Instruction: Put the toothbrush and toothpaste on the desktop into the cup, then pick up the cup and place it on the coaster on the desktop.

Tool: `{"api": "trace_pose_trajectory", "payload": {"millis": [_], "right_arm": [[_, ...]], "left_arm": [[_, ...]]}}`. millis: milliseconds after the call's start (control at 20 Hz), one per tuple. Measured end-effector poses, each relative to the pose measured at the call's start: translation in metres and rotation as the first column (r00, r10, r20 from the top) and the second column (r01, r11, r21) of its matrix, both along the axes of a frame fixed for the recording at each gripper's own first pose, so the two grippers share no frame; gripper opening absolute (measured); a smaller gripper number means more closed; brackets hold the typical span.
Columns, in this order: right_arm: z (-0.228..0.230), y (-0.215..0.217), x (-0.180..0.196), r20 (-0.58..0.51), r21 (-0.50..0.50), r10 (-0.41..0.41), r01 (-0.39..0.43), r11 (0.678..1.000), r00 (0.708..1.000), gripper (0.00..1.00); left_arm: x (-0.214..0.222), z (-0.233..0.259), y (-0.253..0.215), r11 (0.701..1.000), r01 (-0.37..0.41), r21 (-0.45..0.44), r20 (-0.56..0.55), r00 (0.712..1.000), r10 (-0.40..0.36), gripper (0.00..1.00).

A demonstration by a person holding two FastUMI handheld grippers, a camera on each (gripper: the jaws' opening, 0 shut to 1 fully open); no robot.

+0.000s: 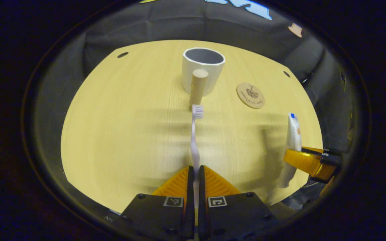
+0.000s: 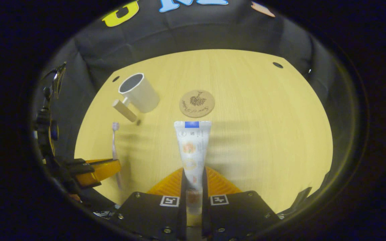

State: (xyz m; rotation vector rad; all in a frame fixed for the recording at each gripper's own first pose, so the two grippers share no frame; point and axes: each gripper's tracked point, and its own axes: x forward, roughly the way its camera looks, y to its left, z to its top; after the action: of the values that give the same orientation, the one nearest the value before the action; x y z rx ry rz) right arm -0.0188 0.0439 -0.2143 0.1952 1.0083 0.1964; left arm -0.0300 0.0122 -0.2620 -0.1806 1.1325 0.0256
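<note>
While left gripper (image 1: 195, 174) pinches toothbrush (image 1: 195, 140), cup (image 1: 202, 68) empty.

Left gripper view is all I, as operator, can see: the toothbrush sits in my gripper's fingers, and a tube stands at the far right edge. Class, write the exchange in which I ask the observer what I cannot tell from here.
Operator: How is the tube held?
Observer: In the right gripper view, the right gripper is shut on the toothpaste, near its cap end.
Operator: Which way does it point?
Observer: Its flat crimped end points forward, toward the coaster.
Operator: Is the cup's handle clear?
Observer: Yes; the cup shows its handle sticking out sideways, with the toothbrush short of it.
</note>
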Motion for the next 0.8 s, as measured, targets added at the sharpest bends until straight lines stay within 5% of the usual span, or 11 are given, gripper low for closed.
{"api": "trace_pose_trajectory", "payload": {"millis": [400,800], "right_arm": [[0.054,0.010,0.013,0.193,0.052,0.008,-0.018,0.999,0.981,0.18],[0.090,0.012,0.022,0.330,0.053,0.013,-0.032,0.998,0.944,0.18]], "left_arm": [[0.022,0.054,0.019,0.999,-0.039,0.013,0.250,0.968,0.034,0.12],[0.072,0.096,0.029,0.999,-0.037,0.018,0.503,0.864,0.023,0.12]]}}
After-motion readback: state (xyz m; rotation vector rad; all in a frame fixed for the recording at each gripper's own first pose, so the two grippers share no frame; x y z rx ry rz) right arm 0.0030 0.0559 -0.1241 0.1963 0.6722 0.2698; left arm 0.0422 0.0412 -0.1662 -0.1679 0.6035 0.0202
